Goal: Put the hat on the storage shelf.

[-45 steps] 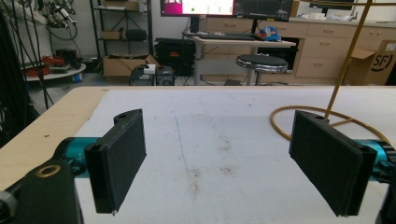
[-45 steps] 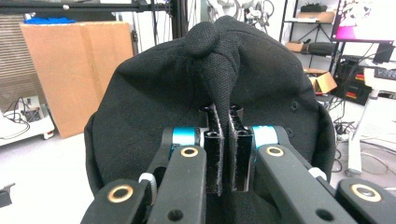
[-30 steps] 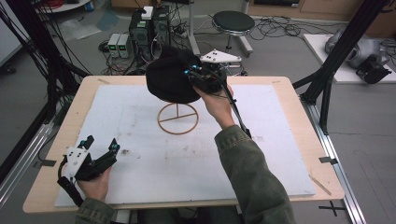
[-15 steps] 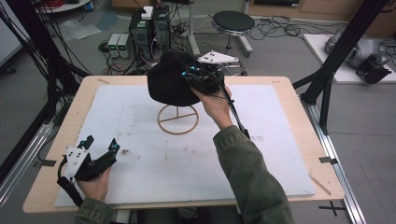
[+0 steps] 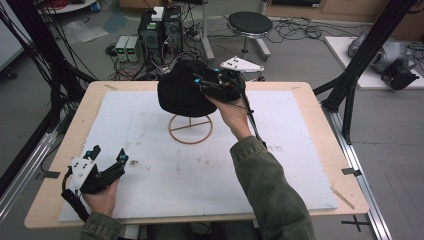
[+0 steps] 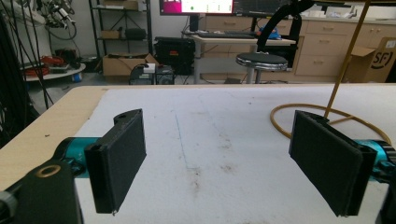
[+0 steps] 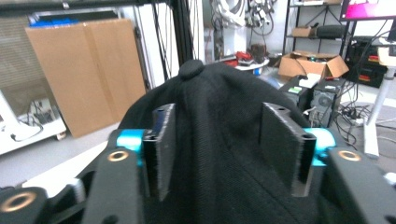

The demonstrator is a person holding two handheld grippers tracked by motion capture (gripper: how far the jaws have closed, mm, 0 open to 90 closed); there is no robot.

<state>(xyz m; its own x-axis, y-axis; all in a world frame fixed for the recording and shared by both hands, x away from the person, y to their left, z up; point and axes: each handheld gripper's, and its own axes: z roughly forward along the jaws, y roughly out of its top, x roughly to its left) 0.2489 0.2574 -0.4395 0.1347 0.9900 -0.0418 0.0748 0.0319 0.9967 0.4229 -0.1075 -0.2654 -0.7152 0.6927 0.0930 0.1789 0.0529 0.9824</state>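
From the high view, the cap (image 5: 181, 93) is sitting atop the stand (image 5: 190, 129) at the table's (image 5: 310, 107) far middle as it was a second ago, the right gripper (image 5: 200, 83) at its side with jaws that have just been opening. The left gripper (image 5: 107, 162) is staying at the near left corner. In the left gripper view its jaws are standing wide apart over bare mat (image 6: 210, 140); in the right gripper view the pads (image 7: 161, 149) are flanking a fold of the cap (image 7: 219, 140), now apart and no longer pinching it.

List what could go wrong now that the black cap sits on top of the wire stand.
1. The right tongs have just been opening, with cap fabric between the pads; pulling back may snag it and drag the cap off.
2. The wire stand looks light; a tug could tip it.
3. The left tongs rest open far away, too distant to steady anything.
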